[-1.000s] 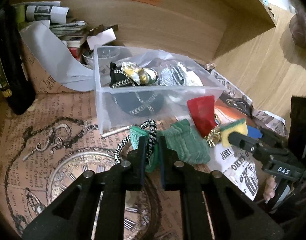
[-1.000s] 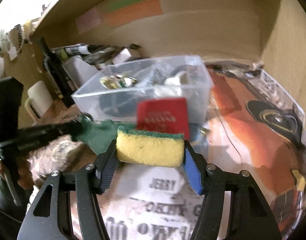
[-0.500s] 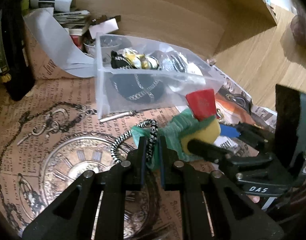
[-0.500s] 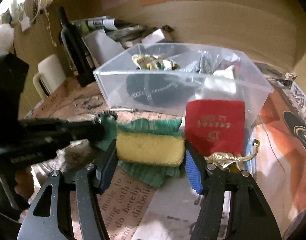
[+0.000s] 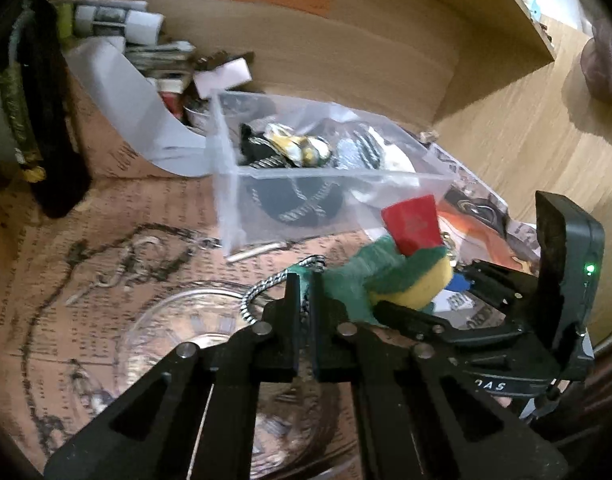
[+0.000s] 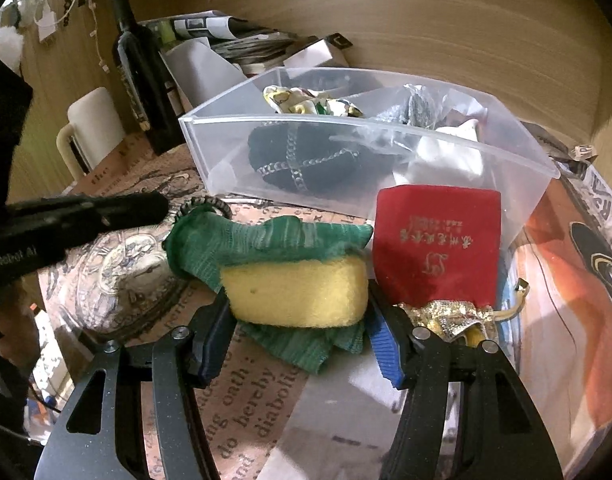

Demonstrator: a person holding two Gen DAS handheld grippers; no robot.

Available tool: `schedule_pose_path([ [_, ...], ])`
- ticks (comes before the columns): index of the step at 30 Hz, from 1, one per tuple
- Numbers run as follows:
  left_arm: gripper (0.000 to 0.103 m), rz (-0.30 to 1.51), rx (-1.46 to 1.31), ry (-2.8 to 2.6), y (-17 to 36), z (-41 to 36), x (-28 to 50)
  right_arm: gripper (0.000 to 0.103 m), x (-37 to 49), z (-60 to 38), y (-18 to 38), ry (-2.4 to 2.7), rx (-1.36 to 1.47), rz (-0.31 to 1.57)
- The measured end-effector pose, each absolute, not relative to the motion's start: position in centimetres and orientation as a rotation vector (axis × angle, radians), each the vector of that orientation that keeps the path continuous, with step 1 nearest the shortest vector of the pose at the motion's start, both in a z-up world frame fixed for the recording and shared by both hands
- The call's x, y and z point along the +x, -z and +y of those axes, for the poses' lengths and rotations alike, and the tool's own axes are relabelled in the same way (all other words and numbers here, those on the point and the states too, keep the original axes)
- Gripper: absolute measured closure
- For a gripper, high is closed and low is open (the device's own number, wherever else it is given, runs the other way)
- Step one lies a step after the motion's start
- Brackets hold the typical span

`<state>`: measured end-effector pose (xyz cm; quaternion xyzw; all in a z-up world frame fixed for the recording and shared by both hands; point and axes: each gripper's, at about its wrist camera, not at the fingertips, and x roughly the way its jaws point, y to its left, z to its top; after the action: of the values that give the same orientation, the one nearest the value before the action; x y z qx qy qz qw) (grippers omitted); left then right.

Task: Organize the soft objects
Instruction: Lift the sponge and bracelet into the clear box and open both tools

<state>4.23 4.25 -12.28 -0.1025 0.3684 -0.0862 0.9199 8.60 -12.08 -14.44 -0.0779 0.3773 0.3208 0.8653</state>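
Note:
My right gripper (image 6: 298, 312) is shut on a yellow sponge (image 6: 296, 294) with a green scouring face, held low over a green knitted cloth (image 6: 266, 240). The sponge also shows in the left wrist view (image 5: 421, 284). My left gripper (image 5: 304, 284) is shut on one end of the green cloth (image 5: 357, 276), beside a black-and-white cord (image 5: 266, 284). A red pouch (image 6: 437, 240) with gold trim leans on the clear plastic bin (image 6: 525, 184), which holds several soft items. The bin (image 5: 230, 200) stands just beyond both grippers.
A dark bottle (image 6: 140, 76) and a cream mug (image 6: 90, 128) stand left of the bin. Stacked papers and a white box (image 5: 222, 74) lie behind it against the wooden wall. Printed paper covers the surface. A wooden shelf edge (image 5: 505, 4) runs at upper right.
My right gripper has carried the sponge left and forward, until it sits over the green cloth next to my left gripper. The left gripper has kept its hold on the cloth.

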Motion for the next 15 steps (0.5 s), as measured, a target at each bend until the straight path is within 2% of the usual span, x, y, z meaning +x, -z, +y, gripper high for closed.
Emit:
schedule_pose_path([
  [8,0.099,0.772,-0.194,0.172,12.1,4.7,4.2,0.046,8.7,-12.3,14.4,-0.676,-0.149,0.787],
  [14,0.089,0.84,-0.178,0.194,13.9,4.2,5.3,0.046,9.0,-12.7,14.4,-0.676,-0.125,0.796],
  [15,0.082,0.86,-0.182,0.201,14.3,4.2,5.5,0.046,9.0,-12.8,14.4,-0.675,-0.126,0.796],
])
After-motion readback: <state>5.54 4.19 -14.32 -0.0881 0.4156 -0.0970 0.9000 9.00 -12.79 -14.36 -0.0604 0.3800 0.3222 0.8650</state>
